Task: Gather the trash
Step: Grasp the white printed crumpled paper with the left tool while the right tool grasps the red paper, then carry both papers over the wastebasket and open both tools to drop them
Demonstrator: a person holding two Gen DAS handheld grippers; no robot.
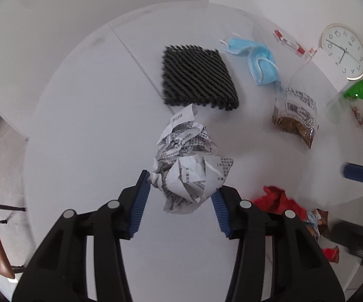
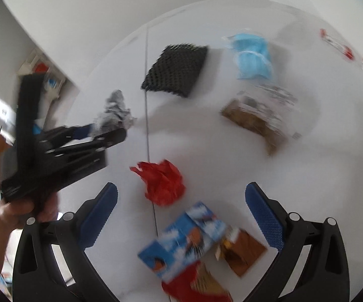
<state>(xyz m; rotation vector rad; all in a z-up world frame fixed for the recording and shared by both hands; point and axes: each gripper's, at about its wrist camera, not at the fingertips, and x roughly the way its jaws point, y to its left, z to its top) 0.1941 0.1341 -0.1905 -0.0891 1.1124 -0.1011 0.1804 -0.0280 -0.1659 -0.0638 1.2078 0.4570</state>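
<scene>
Between the blue pads of the left gripper (image 1: 180, 188): crumpled printed paper ball (image 1: 190, 163), pads pressing both sides, so clamped on it, just above white tabletop (image 1: 80, 125). Beyond the ball, black foam mesh pad (image 1: 197, 76), near its far tip. Farther right, blue face mask (image 1: 254, 59), then clear bag of brown bits (image 1: 296, 115). At far right edge, wall clock (image 1: 343, 50) lying flat and green-tipped clear wrapper (image 1: 350, 98). Near right, red crumpled wrapper (image 1: 279, 198).

Right gripper (image 2: 181, 196) released, wide apart, nothing held, hanging over red wrapper and blue printed carton (image 2: 181, 236). Brown foil packet (image 2: 244, 251) beside carton, touching it. View blurred. Hand (image 2: 12, 211) gripping the left tool at left edge.
</scene>
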